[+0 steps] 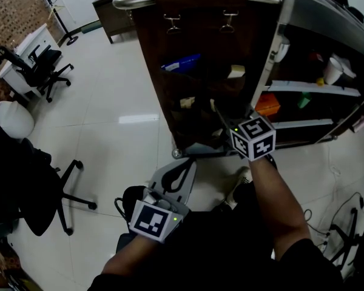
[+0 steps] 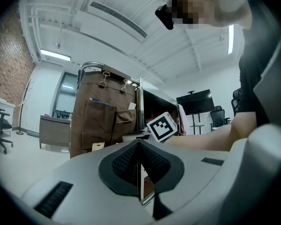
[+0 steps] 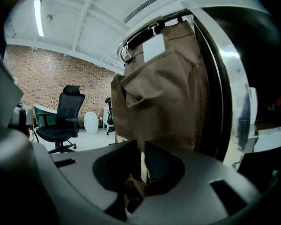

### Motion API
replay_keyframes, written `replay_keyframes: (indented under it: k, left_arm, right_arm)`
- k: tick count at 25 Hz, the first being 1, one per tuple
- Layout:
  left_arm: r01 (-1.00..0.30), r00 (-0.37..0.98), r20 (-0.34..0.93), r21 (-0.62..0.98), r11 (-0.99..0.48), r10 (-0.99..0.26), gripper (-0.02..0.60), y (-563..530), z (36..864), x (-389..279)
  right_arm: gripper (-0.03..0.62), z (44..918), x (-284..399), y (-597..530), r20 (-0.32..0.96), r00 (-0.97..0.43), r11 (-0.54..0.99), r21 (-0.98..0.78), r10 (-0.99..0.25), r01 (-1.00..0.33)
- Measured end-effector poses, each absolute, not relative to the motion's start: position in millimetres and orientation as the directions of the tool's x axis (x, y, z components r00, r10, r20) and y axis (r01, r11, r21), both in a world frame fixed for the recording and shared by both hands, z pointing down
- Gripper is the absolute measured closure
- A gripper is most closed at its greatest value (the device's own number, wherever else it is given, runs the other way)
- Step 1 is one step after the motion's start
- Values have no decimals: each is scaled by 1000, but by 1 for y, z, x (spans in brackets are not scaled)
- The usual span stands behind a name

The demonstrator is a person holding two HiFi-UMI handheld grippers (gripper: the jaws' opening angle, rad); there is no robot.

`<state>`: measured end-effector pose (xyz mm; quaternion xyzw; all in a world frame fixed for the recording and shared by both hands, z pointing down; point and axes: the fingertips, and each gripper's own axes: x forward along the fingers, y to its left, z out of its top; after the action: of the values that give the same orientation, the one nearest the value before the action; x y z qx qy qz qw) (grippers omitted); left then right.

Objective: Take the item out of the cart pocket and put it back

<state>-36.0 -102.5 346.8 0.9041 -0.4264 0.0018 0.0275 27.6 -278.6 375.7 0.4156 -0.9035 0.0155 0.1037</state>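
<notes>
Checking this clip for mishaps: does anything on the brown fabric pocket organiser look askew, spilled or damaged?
Nothing looks spilled or damaged. The only oddity is the flat blue item, which sits slanted and pokes out of an upper pocket of the brown fabric organiser.

The person wore a black short-sleeved top (image 1: pixel 309 262). Each hand carried a smooth light-grey plastic gripper with broad, rounded shoulders: the left gripper (image 2: pixel 140 146) and the right gripper (image 3: pixel 142 149). Their pads (image 2: pixel 124 162) were black with a fine mesh texture, set in a black teardrop surround. Dark rectangular slots (image 2: pixel 56 198) marked the grey shells. Each gripper bore a white cube (image 1: pixel 253 137) printed with black square markers and a small green light (image 1: pixel 236 129).
</notes>
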Motion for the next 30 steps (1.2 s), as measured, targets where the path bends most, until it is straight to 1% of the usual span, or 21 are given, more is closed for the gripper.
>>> replay_keyframes:
  k: [1,8,14,18,22,30]
  left_arm:
    - [-771,636,26,49,-635,-771,581,-102,347,-36]
    - [-769,639,22,50,-637,-769,581,-100,344,-34]
    - [-770,636,12,59,-635,-771,581,-100,342,-35]
    - [-772,634,17,63,-632,-773,581,-101,345,-36]
    - [-772,634,16,66,-632,-773,581,-101,346,-35]
    - [-767,640,9,64,-638,-769,581,-100,344,-32]
  right_arm:
    - [582,368,28,-274,184,-637,655,49,-748,-754]
    - [583,317,29,-231,86,-682,686,22,-726,-727]
    - [583,274,42,-181,-17,-693,692,21,-721,-721]
    - [583,259,51,-151,-59,-698,699,3,-714,-715]
    - [583,268,59,-128,-53,-693,695,-27,-719,-718]
    - [583,317,66,-113,36,-677,674,-71,-735,-735]
